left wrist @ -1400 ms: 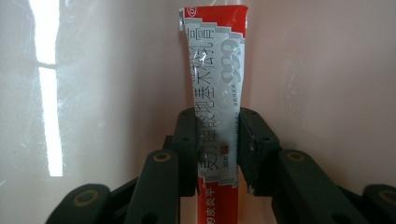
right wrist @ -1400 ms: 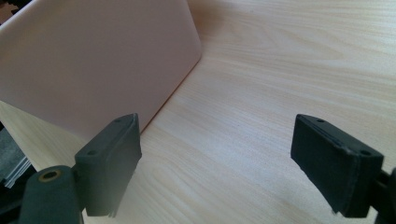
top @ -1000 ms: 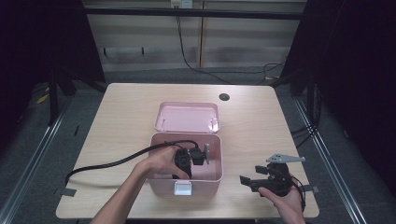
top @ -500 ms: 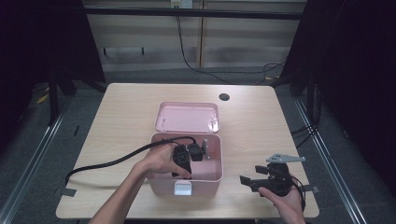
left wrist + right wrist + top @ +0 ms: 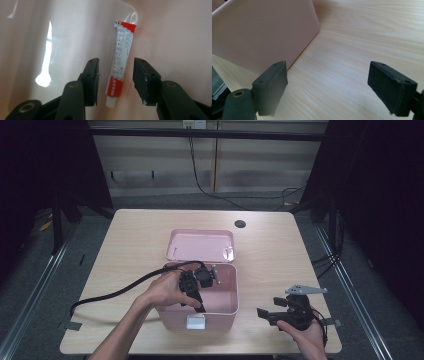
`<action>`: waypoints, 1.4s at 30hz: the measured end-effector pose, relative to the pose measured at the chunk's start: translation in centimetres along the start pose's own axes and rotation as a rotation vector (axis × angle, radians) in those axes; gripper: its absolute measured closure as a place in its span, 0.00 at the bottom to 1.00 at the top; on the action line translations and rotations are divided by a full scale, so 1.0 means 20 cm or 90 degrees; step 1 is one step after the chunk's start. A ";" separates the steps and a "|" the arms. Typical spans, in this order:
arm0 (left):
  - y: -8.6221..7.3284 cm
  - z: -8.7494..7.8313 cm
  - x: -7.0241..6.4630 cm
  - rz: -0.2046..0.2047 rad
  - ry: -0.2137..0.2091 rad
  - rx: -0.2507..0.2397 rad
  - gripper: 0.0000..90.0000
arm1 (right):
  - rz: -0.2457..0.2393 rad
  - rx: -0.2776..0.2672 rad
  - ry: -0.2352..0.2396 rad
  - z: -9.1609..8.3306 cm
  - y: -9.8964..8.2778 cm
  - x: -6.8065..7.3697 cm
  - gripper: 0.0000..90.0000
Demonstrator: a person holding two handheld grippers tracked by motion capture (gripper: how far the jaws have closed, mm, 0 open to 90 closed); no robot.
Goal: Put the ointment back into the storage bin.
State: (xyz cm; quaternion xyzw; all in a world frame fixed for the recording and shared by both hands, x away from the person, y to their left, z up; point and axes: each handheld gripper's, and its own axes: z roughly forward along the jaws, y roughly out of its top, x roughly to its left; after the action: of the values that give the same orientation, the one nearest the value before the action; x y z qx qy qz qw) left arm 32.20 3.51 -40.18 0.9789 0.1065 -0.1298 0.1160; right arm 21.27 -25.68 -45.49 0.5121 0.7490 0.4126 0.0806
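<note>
Left gripper just opened astride tube, its cap hard to make out

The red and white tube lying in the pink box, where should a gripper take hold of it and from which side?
Probably across the middle of the tube, from straight above. It lies flat on the floor of the pink box, close to a wall, so a sideways approach looks blocked. The left gripper already straddles it with open jaws, one per long side.
</note>
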 end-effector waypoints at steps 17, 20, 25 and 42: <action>-0.15 -0.22 0.01 -0.017 0.014 -0.103 0.56 | 0.006 0.001 -0.001 0.00 0.00 0.00 0.18; -0.16 -0.24 0.01 -0.022 0.011 -0.120 0.53 | 0.006 0.000 -0.001 0.00 0.00 0.00 0.18; -0.17 -0.27 0.00 -0.023 0.010 -0.122 0.49 | 0.005 -0.001 -0.001 0.00 0.00 0.00 0.18; -0.26 -0.37 -0.03 -0.018 0.030 -0.170 0.44 | 0.005 -0.001 -0.001 0.00 0.00 0.00 0.18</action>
State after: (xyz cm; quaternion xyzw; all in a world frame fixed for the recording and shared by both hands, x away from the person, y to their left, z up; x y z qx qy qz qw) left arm 32.08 10.15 -34.10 0.9559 0.1394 -0.0934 0.2411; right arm 21.29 -25.75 -45.50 0.5155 0.7465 0.4130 0.0801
